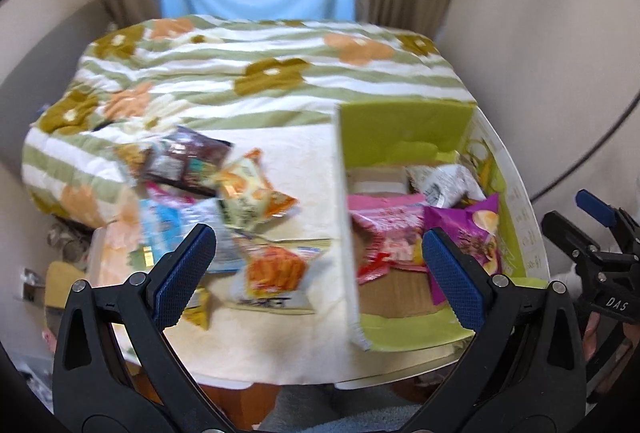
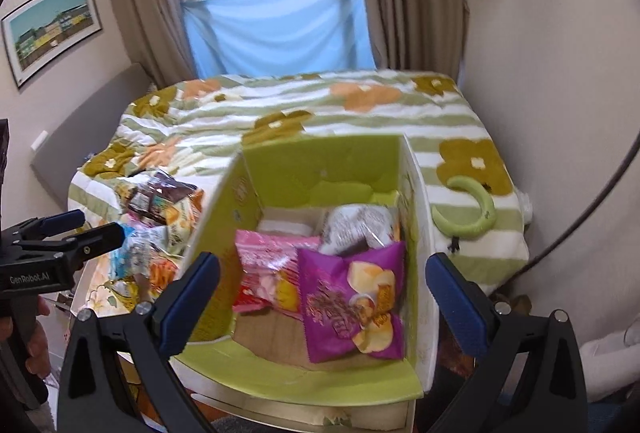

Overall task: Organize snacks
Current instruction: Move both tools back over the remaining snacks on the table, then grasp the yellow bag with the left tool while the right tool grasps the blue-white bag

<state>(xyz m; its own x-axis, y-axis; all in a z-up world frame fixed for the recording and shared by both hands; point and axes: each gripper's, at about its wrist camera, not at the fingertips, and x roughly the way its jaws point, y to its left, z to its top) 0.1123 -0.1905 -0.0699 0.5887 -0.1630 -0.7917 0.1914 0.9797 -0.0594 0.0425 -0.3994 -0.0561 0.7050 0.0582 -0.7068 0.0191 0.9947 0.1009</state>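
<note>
Both grippers spread wide, nothing between the pads. Left gripper [image 1: 318, 273] hangs over the table [image 1: 312, 153] near its front edge, straddling the box's left wall. I see the loose snack pile [image 1: 216, 201] left of the box [image 1: 400, 121], on bare cloth, with open table between pile and wall. Right gripper [image 2: 324, 297] sits above the box's near edge, looking in. Inside: purple bag [image 2: 352, 301] against the right wall, pink bag [image 2: 272, 273] just beside it, white bag [image 2: 356, 225] behind both. Cardboard floor bare at front left. Bed [image 2: 320, 105] runs beyond the table; wall close on the right.
</note>
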